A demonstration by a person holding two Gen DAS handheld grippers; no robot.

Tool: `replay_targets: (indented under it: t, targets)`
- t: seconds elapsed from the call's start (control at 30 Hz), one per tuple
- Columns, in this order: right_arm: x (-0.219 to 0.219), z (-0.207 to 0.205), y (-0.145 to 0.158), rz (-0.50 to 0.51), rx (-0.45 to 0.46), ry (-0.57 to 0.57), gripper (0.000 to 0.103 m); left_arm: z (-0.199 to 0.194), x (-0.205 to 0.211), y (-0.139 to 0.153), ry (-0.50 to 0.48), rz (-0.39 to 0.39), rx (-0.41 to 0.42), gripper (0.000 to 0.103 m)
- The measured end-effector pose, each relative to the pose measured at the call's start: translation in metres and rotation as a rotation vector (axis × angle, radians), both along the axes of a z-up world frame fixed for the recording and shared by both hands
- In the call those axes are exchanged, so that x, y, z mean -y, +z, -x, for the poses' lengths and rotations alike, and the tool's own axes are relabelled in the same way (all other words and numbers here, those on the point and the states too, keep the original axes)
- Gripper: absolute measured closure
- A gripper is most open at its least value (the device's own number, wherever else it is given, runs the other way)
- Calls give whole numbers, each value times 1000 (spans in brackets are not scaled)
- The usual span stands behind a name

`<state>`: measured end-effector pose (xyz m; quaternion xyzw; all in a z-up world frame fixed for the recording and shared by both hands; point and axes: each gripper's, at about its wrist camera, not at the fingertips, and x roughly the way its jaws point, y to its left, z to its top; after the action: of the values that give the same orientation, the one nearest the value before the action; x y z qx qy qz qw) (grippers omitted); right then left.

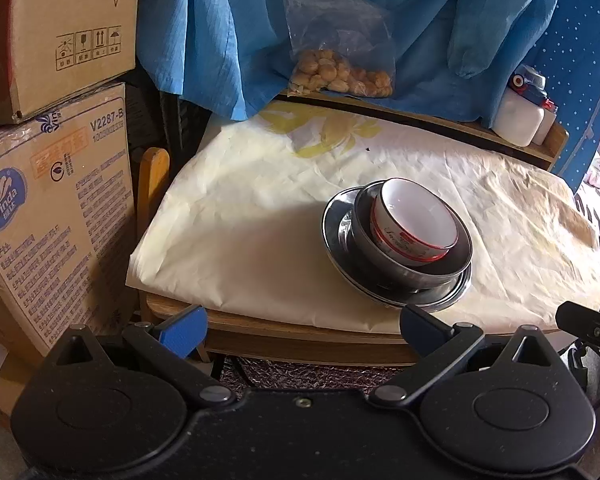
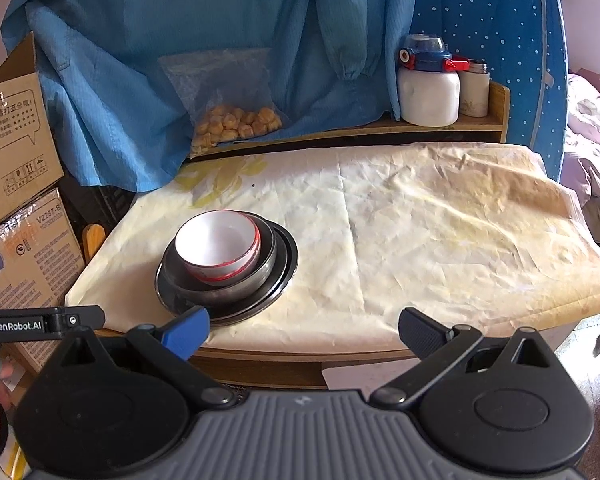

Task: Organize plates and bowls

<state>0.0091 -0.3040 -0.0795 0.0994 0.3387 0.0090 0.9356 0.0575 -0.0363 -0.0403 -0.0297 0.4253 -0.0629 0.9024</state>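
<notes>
So from where I'm standing, going left to right: cardboard boxes [image 1: 56,168] are piled past the left edge of the tabletop [image 2: 440,240], then you get the dishes, then a big bare stretch of wrinkled cream cover out to the right edge.

The left gripper [image 1: 302,330] hangs just off the near edge, jaws spread wide with nothing between them. The stack sits near the near edge, a bit left of the middle: a steel plate [image 1: 336,220] at the bottom, a steel bowl [image 1: 400,268] in it, and a white bowl with a red rim [image 1: 416,216] nested on top, leaning slightly. The right gripper [image 2: 304,330] is also off the near edge, jaws equally wide and empty, with its left blue pad just in front of the plate's rim.

Looks to me like everything is already nested, so the job is either basically done or the stack is about to be shifted. If it gets moved, I'd grab the plate rim from both sides and keep it level, because that tilted white bowl would probably slide and steel on steel is slippery. Go slow so the cover doesn't bunch up.

Back edge has a shelf with a bag of snacks [image 2: 236,124] and a white bottle [image 2: 428,92] off to the right, well clear.
</notes>
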Motion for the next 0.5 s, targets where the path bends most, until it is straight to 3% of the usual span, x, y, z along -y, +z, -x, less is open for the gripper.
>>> replay_targets:
  t: [0.5]
  targets:
    - [-1,-2,1,3,0,6,0,0,0,-1,2,4,-3,1]
